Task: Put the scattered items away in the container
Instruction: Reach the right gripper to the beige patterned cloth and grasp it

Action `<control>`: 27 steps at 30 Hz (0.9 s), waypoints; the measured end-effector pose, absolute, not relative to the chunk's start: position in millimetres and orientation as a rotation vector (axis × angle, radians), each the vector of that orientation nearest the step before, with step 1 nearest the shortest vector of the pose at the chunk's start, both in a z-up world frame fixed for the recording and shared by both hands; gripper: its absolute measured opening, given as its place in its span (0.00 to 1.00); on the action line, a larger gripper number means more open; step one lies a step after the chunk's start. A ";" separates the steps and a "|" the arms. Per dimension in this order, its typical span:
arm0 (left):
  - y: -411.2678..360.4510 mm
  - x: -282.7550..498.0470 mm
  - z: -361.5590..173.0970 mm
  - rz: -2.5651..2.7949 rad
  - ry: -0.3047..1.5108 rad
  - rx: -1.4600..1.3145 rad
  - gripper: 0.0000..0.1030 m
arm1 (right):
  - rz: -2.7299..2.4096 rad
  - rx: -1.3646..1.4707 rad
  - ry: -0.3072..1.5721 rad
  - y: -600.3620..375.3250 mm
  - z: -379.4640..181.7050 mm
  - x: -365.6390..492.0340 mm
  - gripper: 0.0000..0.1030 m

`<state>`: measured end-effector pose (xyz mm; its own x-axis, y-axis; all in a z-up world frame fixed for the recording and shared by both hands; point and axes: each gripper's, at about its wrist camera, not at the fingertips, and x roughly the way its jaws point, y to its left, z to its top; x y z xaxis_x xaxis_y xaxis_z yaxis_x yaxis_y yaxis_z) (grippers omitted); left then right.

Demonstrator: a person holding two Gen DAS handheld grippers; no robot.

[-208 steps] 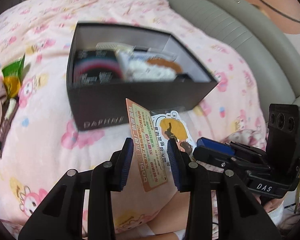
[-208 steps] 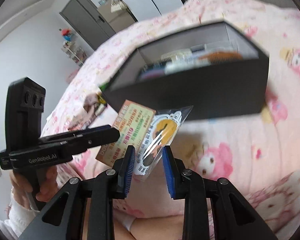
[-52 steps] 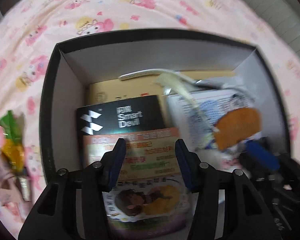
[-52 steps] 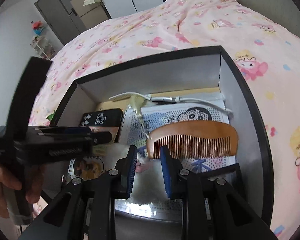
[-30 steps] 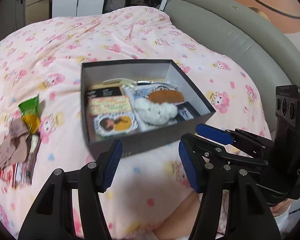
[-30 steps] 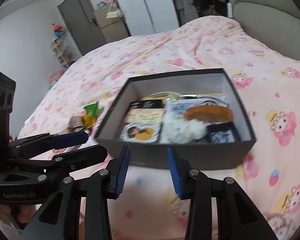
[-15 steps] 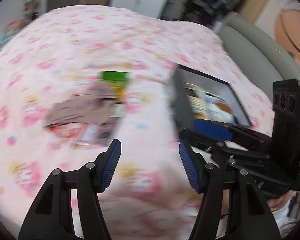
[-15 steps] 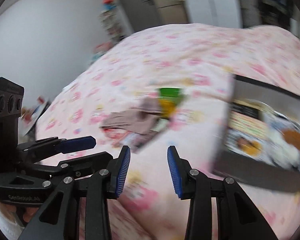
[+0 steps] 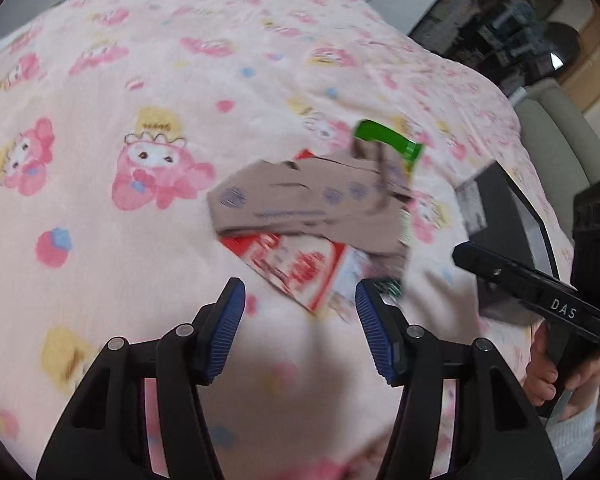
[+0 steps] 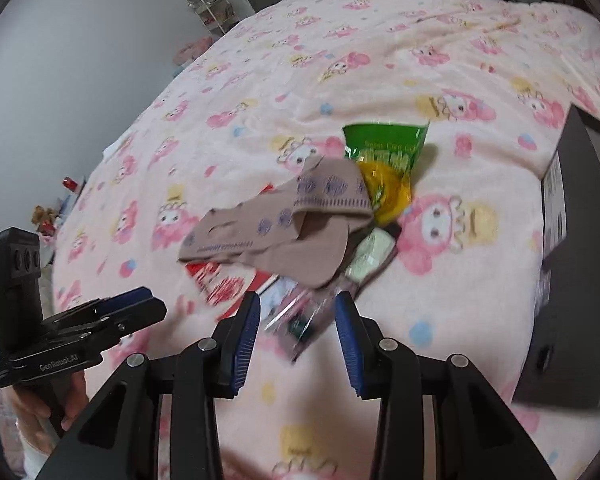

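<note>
A small heap lies on the pink blanket: a brown patterned sock (image 9: 312, 200) (image 10: 276, 224) on top of a red-and-white packet (image 9: 296, 264) (image 10: 220, 280), with a green-and-yellow snack bag (image 9: 388, 140) (image 10: 384, 148) behind and a clear packet (image 10: 300, 320) in front. My left gripper (image 9: 298, 286) hovers just short of the red packet, its jaws closing with nothing between them. My right gripper (image 10: 298, 298) is open above the clear packet's near end. The black box (image 9: 500, 200) (image 10: 572, 260) stands to the right of the heap.
The bed is covered by a pink cartoon-print blanket (image 9: 140, 92). A grey padded headboard (image 9: 552, 136) rises beyond the box. A pale green item (image 10: 370, 258) lies by the sock. Shelves (image 10: 208, 4) and grey doors stand by the far wall.
Both grippers swung left from the box to the heap and dropped closer to it. The box has slid to the right edge of both views.
</note>
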<state>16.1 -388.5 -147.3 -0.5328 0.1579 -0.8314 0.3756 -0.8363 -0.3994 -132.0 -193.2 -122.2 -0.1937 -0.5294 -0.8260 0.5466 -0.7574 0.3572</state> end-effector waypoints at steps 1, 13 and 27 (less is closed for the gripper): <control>-393.0 13.1 -151.1 -2.501 0.850 1.438 0.56 | -2.028 1.370 0.023 -199.8 -128.1 -140.9 0.35; -432.1 -32.8 -189.3 -2.424 0.920 1.388 0.18 | -1.952 1.499 -0.028 -241.0 -196.0 -187.1 0.20; -340.6 -29.5 -92.9 -2.757 0.879 1.426 0.07 | -1.986 1.248 -0.071 -169.8 -91.4 -138.1 0.03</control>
<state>-29.5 -340.6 -92.9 -0.6064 0.3122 -0.7313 0.1688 -0.8482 -0.5020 -138.1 -169.8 -91.4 -0.2192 -0.6318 -0.7435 0.5773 -0.6983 0.4232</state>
